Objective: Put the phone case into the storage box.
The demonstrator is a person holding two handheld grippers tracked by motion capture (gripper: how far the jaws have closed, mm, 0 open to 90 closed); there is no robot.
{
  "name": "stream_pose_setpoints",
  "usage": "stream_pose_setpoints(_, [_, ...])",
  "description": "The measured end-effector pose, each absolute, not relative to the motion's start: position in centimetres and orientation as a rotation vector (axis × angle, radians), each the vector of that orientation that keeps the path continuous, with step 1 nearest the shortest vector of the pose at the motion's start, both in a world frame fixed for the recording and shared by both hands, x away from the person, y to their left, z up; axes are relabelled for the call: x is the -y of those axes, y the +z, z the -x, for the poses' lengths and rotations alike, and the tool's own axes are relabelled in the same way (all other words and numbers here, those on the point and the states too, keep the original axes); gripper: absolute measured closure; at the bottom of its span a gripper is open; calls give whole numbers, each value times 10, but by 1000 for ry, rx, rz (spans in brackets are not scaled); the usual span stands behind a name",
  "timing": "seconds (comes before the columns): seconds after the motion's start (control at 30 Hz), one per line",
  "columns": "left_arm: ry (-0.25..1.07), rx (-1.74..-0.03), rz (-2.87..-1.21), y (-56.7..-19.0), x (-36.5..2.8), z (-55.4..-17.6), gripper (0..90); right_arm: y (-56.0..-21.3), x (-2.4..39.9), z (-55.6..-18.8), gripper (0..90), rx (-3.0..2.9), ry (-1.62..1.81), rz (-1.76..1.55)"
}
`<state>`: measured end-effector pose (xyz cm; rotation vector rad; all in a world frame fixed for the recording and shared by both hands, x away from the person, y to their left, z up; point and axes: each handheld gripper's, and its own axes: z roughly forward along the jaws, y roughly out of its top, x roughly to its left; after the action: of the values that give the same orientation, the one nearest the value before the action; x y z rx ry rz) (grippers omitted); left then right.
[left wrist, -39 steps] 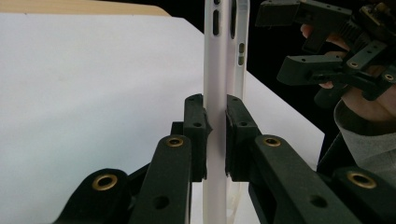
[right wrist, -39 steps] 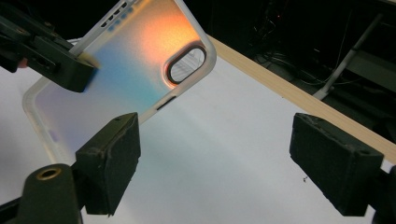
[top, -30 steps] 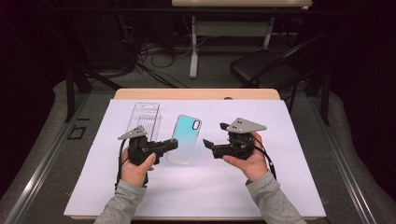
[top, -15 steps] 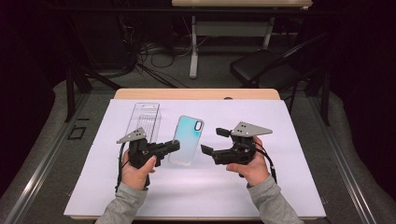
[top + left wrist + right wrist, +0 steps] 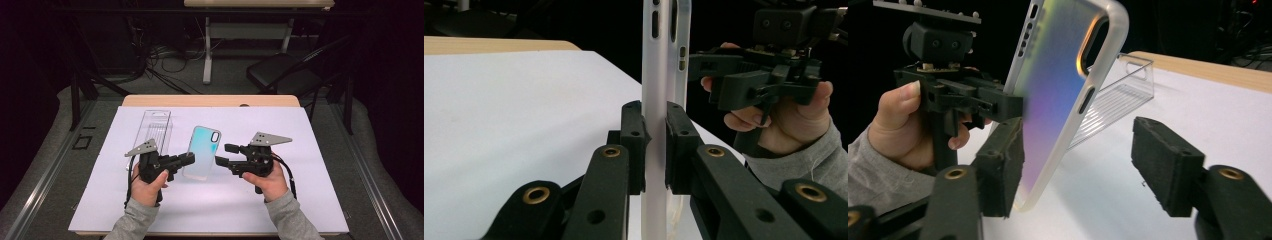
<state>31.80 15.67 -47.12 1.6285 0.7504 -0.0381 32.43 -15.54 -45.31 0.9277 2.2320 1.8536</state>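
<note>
White tabletop (image 5: 300,200), clear package (image 5: 154,127) behind; left claw (image 5: 655,145) clamping phone case (image 5: 202,152), right claw (image 5: 1078,165) loose around it, closing.

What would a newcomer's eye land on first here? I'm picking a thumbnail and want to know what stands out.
The iridescent phone case stands out first, held up off the white table at its middle, its edge clamped by the left gripper. Next comes the right gripper beside it: its jaws have just been closing, with the case's free edge between them but not yet pinched. Behind, a clear plastic package lies on the table.
</note>
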Motion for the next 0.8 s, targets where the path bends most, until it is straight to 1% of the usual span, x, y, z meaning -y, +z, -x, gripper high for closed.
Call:
stream_pose_setpoints(0.23, [-47, -736, -1633, -472, -153, -315, 819, -458, 155, -325, 463, -2271, 1891, -959])
stream_pose_setpoints(0.53, [-49, -724, -1641, -472, -149, -312, 818, -460, 154, -323, 496, -2293, 1938, -974])
stream_pose_setpoints(0.73, [-51, -716, -1648, -473, -147, -311, 819, -460, 154, -322, 492, -2272, 1920, -963])
stream_pose_setpoints(0.8, [-53, -716, -1650, -473, -147, -311, 819, -460, 154, -322, 503, -2275, 1924, -968])
